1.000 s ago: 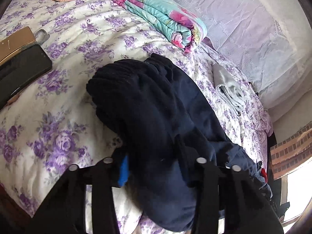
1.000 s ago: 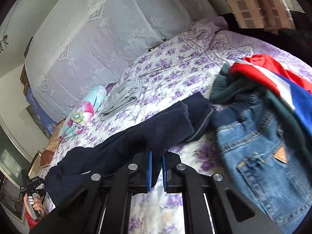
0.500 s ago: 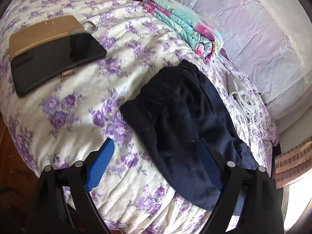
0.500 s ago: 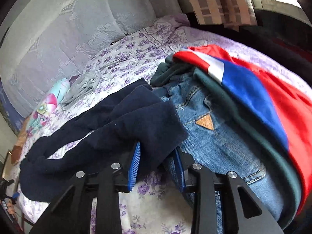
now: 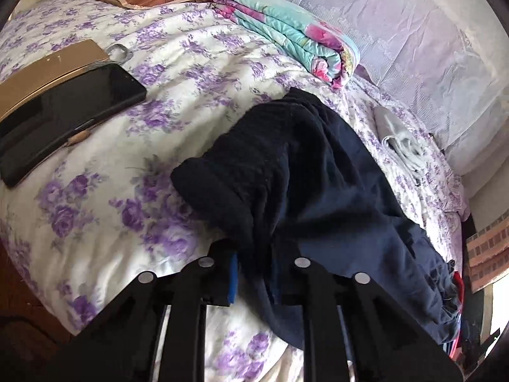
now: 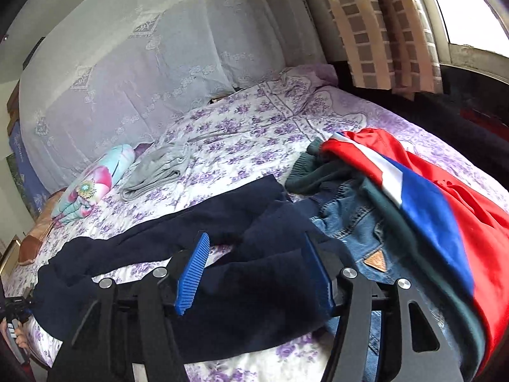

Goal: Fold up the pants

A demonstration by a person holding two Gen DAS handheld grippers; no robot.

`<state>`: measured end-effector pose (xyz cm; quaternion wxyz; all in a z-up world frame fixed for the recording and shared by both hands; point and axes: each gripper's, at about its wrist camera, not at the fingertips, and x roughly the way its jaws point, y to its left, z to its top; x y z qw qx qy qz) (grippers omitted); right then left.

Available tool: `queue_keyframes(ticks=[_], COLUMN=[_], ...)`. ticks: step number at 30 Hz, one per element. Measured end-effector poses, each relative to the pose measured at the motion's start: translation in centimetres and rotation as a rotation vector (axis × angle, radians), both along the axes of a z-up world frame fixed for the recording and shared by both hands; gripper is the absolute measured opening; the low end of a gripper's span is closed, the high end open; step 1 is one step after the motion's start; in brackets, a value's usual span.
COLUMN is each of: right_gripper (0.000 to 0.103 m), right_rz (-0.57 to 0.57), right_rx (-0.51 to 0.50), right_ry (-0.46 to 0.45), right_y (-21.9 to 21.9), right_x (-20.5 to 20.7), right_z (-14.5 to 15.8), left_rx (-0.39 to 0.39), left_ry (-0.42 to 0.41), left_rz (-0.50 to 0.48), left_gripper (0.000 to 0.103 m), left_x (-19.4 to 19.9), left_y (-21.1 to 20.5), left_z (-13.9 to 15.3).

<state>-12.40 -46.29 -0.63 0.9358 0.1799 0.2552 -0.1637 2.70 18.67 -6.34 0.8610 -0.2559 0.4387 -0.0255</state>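
Dark navy pants (image 5: 302,175) lie stretched across the flowered bedspread (image 5: 95,191). At their near end my left gripper (image 5: 254,273) is closing, and its blue pads pinch a thick fold of the fabric. In the right wrist view the other end of the pants (image 6: 222,213) lies bunched at the bed's front. My right gripper (image 6: 257,273) is opening there. Its ribbed blue pads (image 6: 194,270) stand well apart, with the navy cloth lying loose between them.
A black tablet (image 5: 63,121) on a brown board and a folded floral blanket (image 5: 296,38) lie at the left end. A folded grey garment (image 6: 159,172) sits mid-bed. Jeans (image 6: 356,226), a green sweater and a red, white and blue garment (image 6: 429,197) are piled beside the right gripper.
The left gripper spread wide, then closed on the pants' near fold. The right gripper's pads, first shut on the cloth, have parted, and its view has swung back left.
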Motion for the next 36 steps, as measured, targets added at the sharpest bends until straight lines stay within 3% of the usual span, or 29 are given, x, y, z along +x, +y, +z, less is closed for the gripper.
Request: queue_keyframes(ticks=[3,4,5,6,10,13,15,17,20,25,27,28,31,33,36], right_gripper=[0.061,0.061,0.061,0.061,0.062,0.062,0.062,0.064,0.067,0.068,0.069,0.071,0.074,0.074,0.074], right_rz=[0.032,0.038,0.038,0.039,0.031,0.028,0.042,0.052,0.051,0.023,0.022,0.026,0.053,0.056,0.047], right_rx=[0.006,0.012,0.021,0.033,0.084,0.115,0.136,0.143,0.125,0.122,0.132,0.141,0.157,0.168,0.172], right_ry=[0.014,0.018,0.022,0.026,0.048,0.059,0.052,0.051,0.068,0.105,0.116,0.118,0.115,0.122,0.142], right_y=[0.3,0.3,0.1,0.0,-1.0,-1.3,-1.1,-0.6,-0.2,-1.1,-1.5,-1.6,-1.7,-1.9,-2.6], right_x=[1.0,1.2,1.4,1.5,2.3,3.5,4.0,4.3,4.3,4.7,5.4,5.9,7.4,8.4,9.8], right_z=[-0.3,-0.5,-0.7,-1.0,-2.2,-2.9,-3.0,-2.9,-2.9,-3.0,-2.9,-2.8,-2.6,-2.7,-2.7], left_rx=[-0.046,-0.052,-0.045,-0.02,0.144,0.189,0.224,0.222,0.154,0.067,0.069,0.106,0.222,0.221,0.182], left_ry=[0.037,0.061,0.094,0.112,0.025,-0.034,-0.039,-0.012,0.085,0.248,0.231,0.22,0.166,0.123,0.068], left_rz=[-0.002,-0.005,0.011,0.051,0.186,0.062,-0.043,-0.118,-0.198,-0.182,-0.193,-0.221,-0.206,-0.202,-0.184], left_gripper=[0.015,0.022,0.042,0.057,0.065,0.073,0.074,0.074,0.074,0.074,0.089,0.089,0.062,0.046,0.043], left_x=[-1.5,-1.6,-1.7,-1.9,-1.6,3.0,7.4,12.2,18.7,24.9,25.2,25.2,24.3,23.6,22.7], left_y=[2.1,2.5,3.0,3.6,5.1,3.0,0.7,-1.5,-3.7,-4.7,-5.6,-6.4,-8.0,-7.8,-6.5], left_z=[0.2,0.1,0.0,0.3,4.4,7.5,8.0,7.3,4.4,-1.7,-2.3,-2.1,-1.7,-1.0,0.5])
